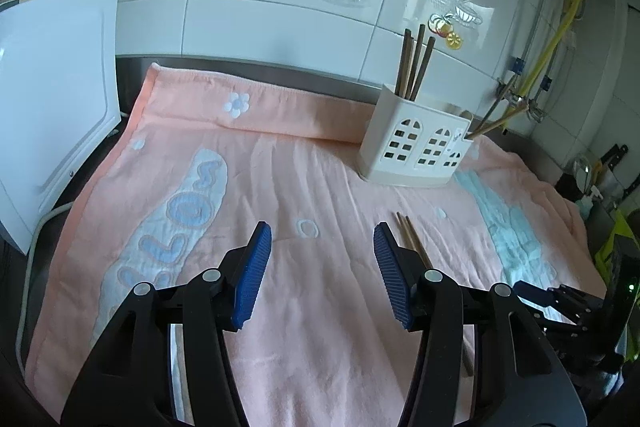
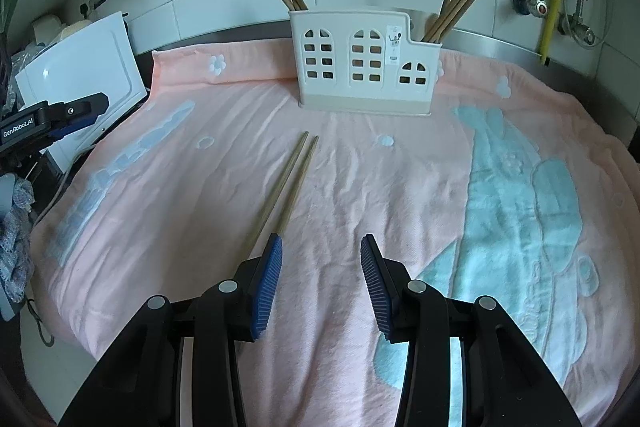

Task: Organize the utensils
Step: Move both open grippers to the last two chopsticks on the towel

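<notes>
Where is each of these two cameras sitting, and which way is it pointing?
Left wrist view: sits on the left gripper, looking forward and down over the pink towel; its own open blue-padded fingers show, with the right gripper at the right edge.
Right wrist view: sits on the right gripper, facing the white holder; its open fingers show, the left gripper at the left.
Both share the towel, holder and loose chopsticks.

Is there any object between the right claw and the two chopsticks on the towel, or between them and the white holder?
Nothing visible stands in the way. The chopsticks lie on bare pink towel, just ahead and left of the open right claw. Only towel lies between them and the holder.
</notes>
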The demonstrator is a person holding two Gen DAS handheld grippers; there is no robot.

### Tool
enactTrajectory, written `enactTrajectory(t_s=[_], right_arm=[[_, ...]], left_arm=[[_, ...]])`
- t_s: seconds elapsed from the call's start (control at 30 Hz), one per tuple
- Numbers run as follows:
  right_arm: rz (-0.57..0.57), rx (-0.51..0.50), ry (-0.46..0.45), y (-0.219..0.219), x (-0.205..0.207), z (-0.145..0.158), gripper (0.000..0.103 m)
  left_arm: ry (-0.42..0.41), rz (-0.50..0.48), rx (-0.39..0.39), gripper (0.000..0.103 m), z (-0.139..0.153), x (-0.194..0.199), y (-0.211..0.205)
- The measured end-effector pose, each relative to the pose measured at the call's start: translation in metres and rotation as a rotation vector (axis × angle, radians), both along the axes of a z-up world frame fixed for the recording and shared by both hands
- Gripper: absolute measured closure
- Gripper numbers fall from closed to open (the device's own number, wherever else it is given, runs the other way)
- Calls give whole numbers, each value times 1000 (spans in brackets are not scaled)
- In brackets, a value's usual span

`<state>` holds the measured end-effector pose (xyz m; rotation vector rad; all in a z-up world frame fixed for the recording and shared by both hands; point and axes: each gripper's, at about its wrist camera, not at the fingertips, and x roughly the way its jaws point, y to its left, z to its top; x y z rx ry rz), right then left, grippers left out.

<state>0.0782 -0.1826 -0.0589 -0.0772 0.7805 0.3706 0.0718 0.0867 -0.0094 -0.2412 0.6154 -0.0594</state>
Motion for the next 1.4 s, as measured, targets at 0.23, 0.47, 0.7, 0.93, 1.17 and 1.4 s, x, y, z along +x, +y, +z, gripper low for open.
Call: enactTrajectory(t_s=[0.23,0.47,0.7,0.93,1.17,1.4], right_arm=[[3,6,5,0,-2,-1,63],[6,16,15,3,-6,-5,63],[10,27,26,5,-7,-9,63],[5,27,36,5,-8,-12,64],[14,43,69,12,-5,-20,73],[47,53,91,29,-7,-29,81]], left_arm=[[7,8,-3,48,-1,-1,1],[25,0,-5,48,-7,-1,-3],[43,2,-7,48,-13,-3,-4],[50,6,-15,45,-16,-6,-4],[72,-1,-18,45,-23,-6,-7],[77,1,-16,45,-25,-6,-6]])
